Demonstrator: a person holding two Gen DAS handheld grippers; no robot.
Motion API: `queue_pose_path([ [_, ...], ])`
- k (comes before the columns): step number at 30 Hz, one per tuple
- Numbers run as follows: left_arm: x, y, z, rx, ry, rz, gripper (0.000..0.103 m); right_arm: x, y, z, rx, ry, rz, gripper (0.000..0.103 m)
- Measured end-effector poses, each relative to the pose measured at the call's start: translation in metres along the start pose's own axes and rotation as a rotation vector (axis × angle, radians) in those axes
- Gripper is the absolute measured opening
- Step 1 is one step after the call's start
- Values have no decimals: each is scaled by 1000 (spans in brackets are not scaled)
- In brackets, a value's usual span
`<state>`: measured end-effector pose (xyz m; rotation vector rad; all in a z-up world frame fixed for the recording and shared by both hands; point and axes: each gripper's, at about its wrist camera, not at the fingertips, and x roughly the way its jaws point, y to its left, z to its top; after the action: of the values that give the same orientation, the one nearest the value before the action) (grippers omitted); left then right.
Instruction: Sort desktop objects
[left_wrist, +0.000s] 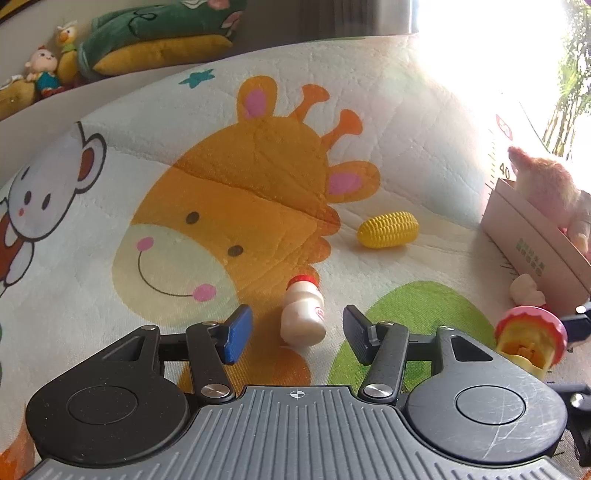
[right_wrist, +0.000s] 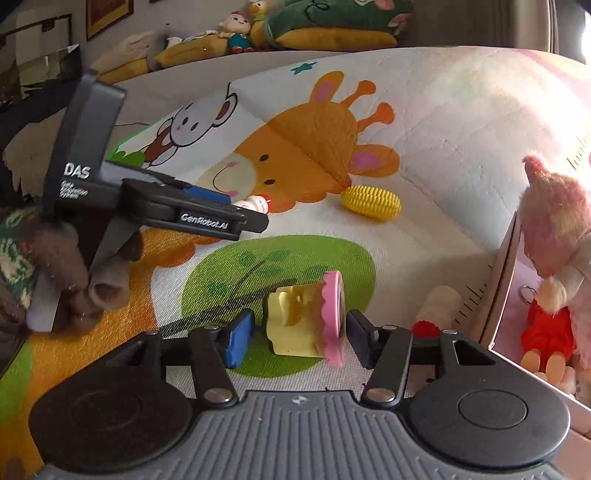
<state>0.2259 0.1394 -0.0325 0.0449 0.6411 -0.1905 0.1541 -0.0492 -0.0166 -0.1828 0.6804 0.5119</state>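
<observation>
A small white yogurt bottle (left_wrist: 303, 315) with a red cap lies on the cartoon play mat, between the open fingers of my left gripper (left_wrist: 297, 332), untouched by the pads. It also shows in the right wrist view (right_wrist: 255, 204). A toy cupcake (right_wrist: 310, 319) with a pink frosted top and yellow base lies on its side between the open fingers of my right gripper (right_wrist: 299, 338); it also shows in the left wrist view (left_wrist: 532, 341). A yellow toy corn (left_wrist: 388, 229) lies farther out on the mat, seen from the right too (right_wrist: 370, 202).
A cardboard box (left_wrist: 532, 240) at the right holds a pink plush toy (right_wrist: 554, 221) and a red-dressed doll (right_wrist: 546, 332). A small plush figure (right_wrist: 437, 306) lies beside the box. The left gripper body (right_wrist: 147, 192) crosses the right view. Cushions and dolls line the back.
</observation>
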Motion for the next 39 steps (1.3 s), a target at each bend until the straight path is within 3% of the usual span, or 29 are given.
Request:
queue_pose_path([
  [14, 5, -7, 3, 44, 50, 19, 57, -4, -1, -17, -7, -22, 43, 68],
  [25, -3, 34, 7, 54, 73, 187, 69, -5, -4, -18, 6, -32, 58, 75],
  [28, -6, 39, 10, 7, 62, 145, 70, -4, -4, -18, 4, -35, 57, 75],
  [31, -10, 28, 14, -33, 30, 62, 88, -4, -3, -18, -1, -36, 51, 75],
  [37, 11, -5, 22, -23, 14, 105, 89, -6, -2, -19, -7, -46, 43, 75],
  [39, 21, -7, 24, -27, 30, 135, 84, -6, -3, -19, -5, -49, 45, 75],
])
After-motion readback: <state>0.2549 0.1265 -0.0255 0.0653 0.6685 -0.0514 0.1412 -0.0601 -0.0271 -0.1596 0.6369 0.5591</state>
